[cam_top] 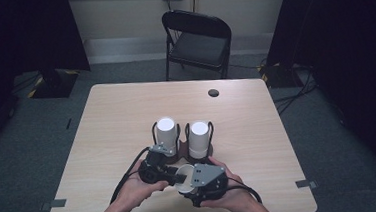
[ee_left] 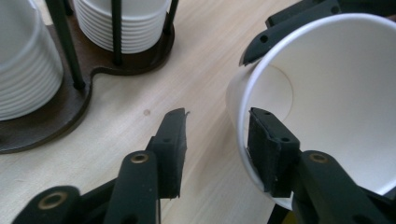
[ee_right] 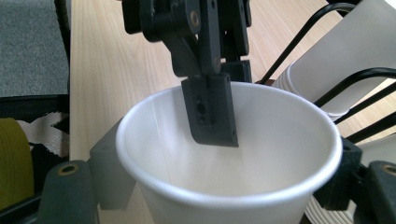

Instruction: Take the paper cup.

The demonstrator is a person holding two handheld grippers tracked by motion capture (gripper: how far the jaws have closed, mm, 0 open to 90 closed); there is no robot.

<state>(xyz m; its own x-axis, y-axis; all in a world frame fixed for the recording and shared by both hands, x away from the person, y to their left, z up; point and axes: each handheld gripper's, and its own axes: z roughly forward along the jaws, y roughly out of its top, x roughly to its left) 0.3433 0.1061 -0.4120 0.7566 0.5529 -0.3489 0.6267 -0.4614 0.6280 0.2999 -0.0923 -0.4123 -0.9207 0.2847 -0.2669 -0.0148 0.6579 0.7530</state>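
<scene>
My right gripper (cam_top: 187,182) clamps a paper cup (ee_right: 233,154) over the pale wood bench (cam_top: 116,111); my left gripper (ee_left: 217,140), spread, straddles its rim.

On the surface (cam_top: 116,116), two cup stacks (cam_top: 166,131) stand side by side in a holder (ee_left: 70,109), behind my hands. Near me, a single cup (cam_top: 184,177) sits between my left hand-held gripper (cam_top: 173,174) and my right hand-held gripper (cam_top: 188,178). A chair (cam_top: 197,42) stands behind the surface.
</scene>
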